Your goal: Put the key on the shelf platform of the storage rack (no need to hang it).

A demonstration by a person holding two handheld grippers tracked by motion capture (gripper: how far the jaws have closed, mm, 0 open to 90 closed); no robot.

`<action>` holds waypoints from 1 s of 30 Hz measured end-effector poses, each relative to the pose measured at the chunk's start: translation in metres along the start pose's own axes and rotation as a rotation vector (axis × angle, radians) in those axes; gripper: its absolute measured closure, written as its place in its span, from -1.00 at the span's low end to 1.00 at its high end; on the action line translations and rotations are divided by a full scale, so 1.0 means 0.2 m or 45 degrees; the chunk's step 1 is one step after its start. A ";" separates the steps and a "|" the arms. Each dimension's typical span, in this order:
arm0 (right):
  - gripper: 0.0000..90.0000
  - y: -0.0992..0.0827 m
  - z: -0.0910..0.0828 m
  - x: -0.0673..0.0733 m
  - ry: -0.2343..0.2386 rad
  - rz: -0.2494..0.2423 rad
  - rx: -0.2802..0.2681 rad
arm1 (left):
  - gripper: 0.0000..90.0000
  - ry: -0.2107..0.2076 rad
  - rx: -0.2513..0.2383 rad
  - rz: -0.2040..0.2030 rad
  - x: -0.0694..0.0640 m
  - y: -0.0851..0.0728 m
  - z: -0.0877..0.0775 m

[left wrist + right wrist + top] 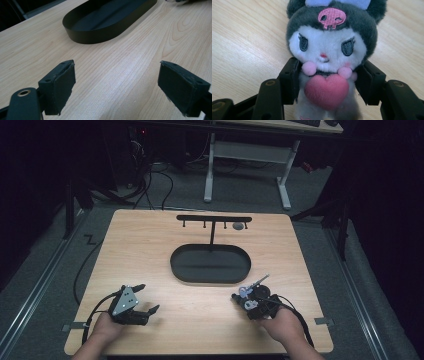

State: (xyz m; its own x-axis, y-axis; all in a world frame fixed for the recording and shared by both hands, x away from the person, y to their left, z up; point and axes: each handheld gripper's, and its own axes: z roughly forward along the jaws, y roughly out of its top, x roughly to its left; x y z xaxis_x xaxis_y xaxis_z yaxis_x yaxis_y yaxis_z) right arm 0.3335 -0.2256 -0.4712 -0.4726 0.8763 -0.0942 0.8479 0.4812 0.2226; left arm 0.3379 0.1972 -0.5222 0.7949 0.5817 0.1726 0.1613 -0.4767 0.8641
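wooden table (150, 245) | black oval tray (210, 263) | hook stand (213, 220)

This looks like a lab or test room. A bare wooden table (150, 250) sits at the centre of the frame on grey carpet (40, 280), ringed by darkness. Cables (150, 180) trail across the floor at upper left, and the white legs of a desk (250, 165) stand at the top. Metal rails (35, 285) run along the floor at both sides.

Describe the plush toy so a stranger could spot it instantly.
On the wooden table, look right of the black oval tray. The right gripper clamps the plush toy: white face, dark hood, pink skull, pink heart.
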 end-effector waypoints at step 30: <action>-0.02 0.23 -0.17 -0.05 0.044 0.023 -0.131 | -0.66 -0.009 -0.003 -0.002 0.00 0.00 0.00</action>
State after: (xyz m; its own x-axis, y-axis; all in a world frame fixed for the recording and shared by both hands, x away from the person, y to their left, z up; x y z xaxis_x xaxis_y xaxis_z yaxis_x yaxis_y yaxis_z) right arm 0.3685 -0.2125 -0.4272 -0.4670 0.8825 -0.0560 0.8281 0.4587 0.3224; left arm 0.3381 0.1978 -0.5220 0.7989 0.5775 0.1681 0.1610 -0.4747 0.8653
